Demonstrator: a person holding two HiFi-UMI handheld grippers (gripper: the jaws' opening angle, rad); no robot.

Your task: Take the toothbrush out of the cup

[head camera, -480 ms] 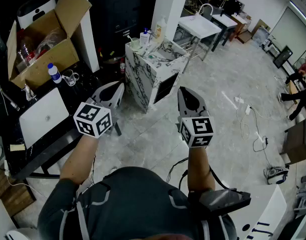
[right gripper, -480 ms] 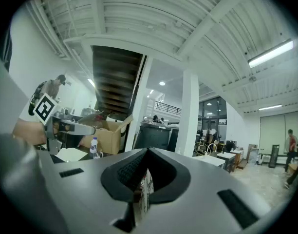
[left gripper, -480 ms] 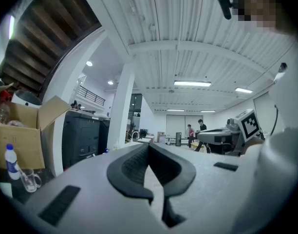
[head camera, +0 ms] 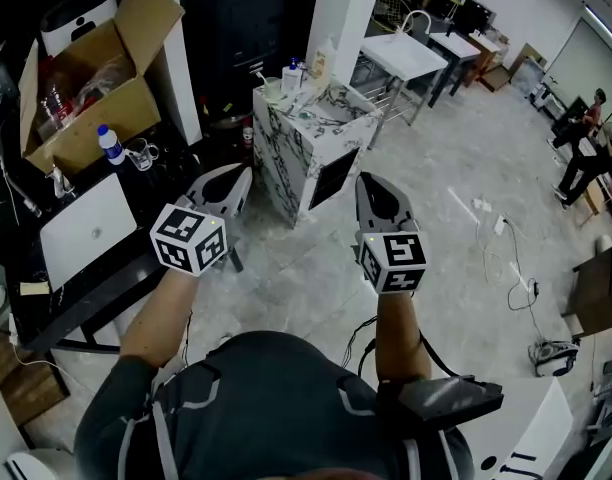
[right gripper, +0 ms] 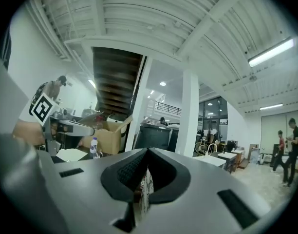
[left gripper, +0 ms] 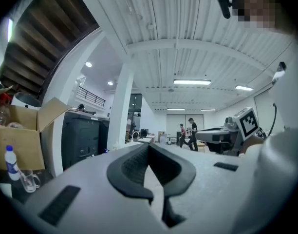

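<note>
Holding left gripper (head camera: 242,174) and right gripper (head camera: 370,181) level, jaws closed, empty; facing the far marble stand (head camera: 308,158) bearing the cup (head camera: 272,89), toothbrush (head camera: 259,73) apparently inside; leaving approach, grasp, lift undone.

Stand (head camera: 311,138) — white with dark marble veins; box (head camera: 86,98) far left brown; bottle (head camera: 110,145) cap blue; cubes (head camera: 189,238) black-and-white — floor (head camera: 456,268) mottled grey.
</note>
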